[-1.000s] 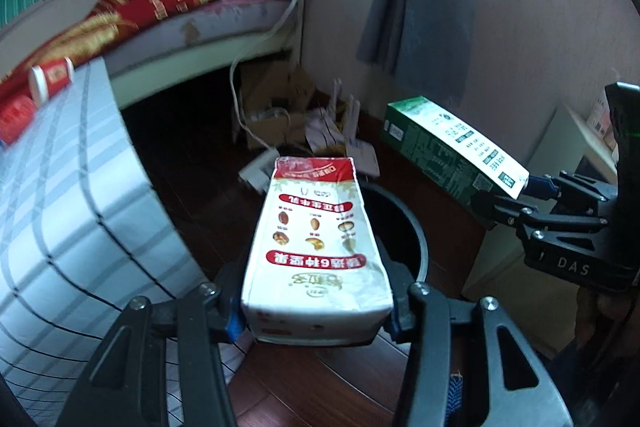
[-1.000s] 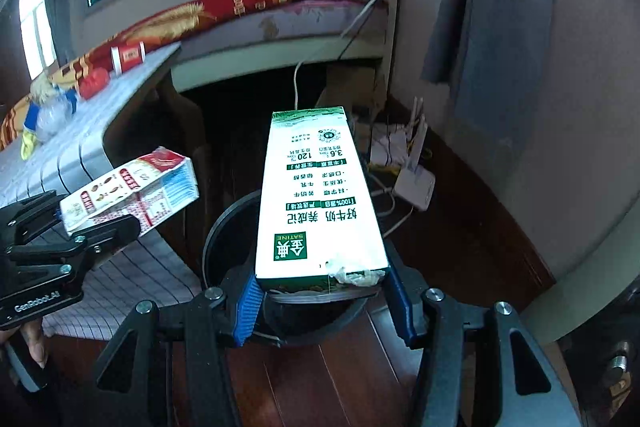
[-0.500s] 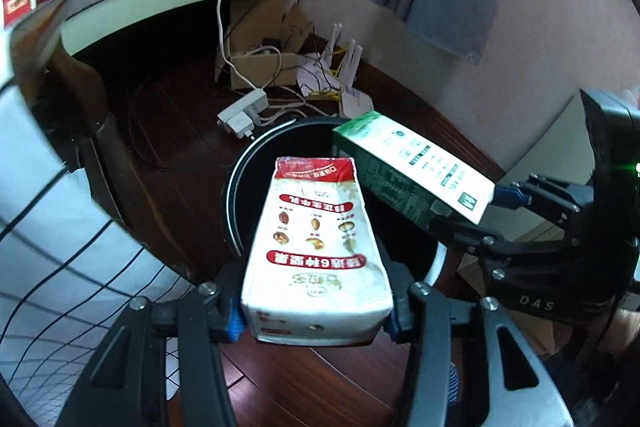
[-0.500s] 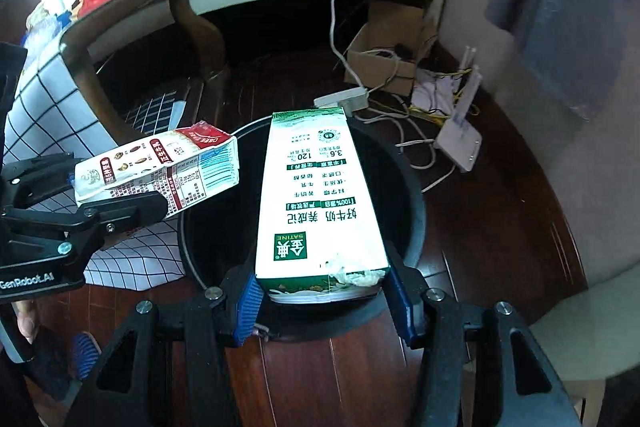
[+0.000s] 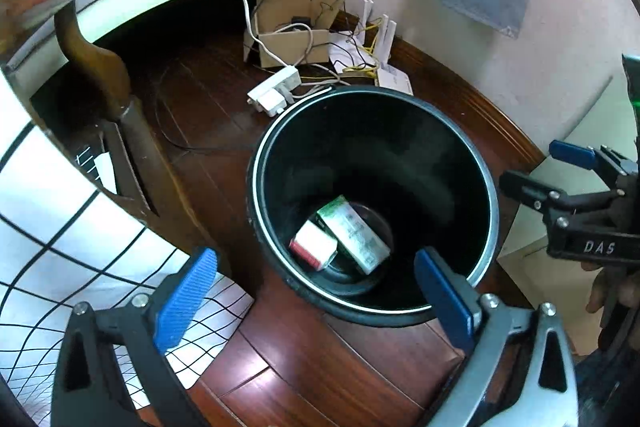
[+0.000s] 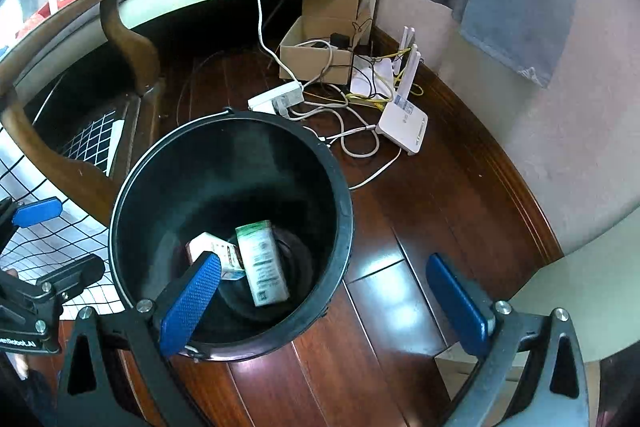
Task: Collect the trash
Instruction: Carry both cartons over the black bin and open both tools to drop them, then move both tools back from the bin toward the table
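Both cartons dropped since a second ago: red-and-white carton (image 5: 313, 250) and green carton (image 5: 354, 235) now at bottom of black bin (image 5: 486, 187), touching, print too blurred to read. Left claw (image 5: 316, 287) and right claw (image 6: 324, 287) just opened, wide apart, empty. "DAS" on right claw, "GenRobot.AI" on left.

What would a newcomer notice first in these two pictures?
The black bin on the dark wood floor fills both views, with a red-and-white carton and a green-and-white carton lying side by side at its bottom. Above it the left tool and right tool stand open and empty, jaws just opened.
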Motion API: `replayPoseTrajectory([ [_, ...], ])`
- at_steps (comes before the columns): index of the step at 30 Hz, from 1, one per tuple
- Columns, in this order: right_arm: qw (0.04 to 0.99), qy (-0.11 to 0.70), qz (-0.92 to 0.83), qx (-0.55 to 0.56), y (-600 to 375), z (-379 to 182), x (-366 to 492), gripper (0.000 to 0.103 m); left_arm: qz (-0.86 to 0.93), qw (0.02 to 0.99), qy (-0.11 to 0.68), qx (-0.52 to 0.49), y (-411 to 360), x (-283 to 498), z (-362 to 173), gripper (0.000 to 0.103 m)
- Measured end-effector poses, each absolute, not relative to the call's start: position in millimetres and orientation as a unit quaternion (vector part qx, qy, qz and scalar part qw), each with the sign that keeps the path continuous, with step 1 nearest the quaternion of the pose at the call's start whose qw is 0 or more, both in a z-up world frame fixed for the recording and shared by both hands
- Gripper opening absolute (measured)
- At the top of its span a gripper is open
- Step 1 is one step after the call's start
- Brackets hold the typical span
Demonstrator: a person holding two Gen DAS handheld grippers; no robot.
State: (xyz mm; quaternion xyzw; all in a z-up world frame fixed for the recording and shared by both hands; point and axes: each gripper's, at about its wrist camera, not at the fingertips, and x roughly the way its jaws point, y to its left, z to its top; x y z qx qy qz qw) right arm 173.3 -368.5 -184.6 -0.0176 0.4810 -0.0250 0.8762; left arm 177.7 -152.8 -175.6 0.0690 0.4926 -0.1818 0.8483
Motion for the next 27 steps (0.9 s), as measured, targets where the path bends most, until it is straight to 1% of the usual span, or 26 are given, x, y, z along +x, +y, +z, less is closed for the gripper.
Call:
replayPoseTrajectory([
  [15, 0.894, 0.447, -0.024, 0.0, -363, -153, 157, 0.103, -0.175, 0.867, 0.46, 0.073, -149, 165, -143, 0.101],
  [27, 0.925, 0.378, -0.024, -0.004, -349, -97, 133, 0.103, -0.146, 0.897, 0.41, 0.079, -129, 143, -87, 0.101],
])
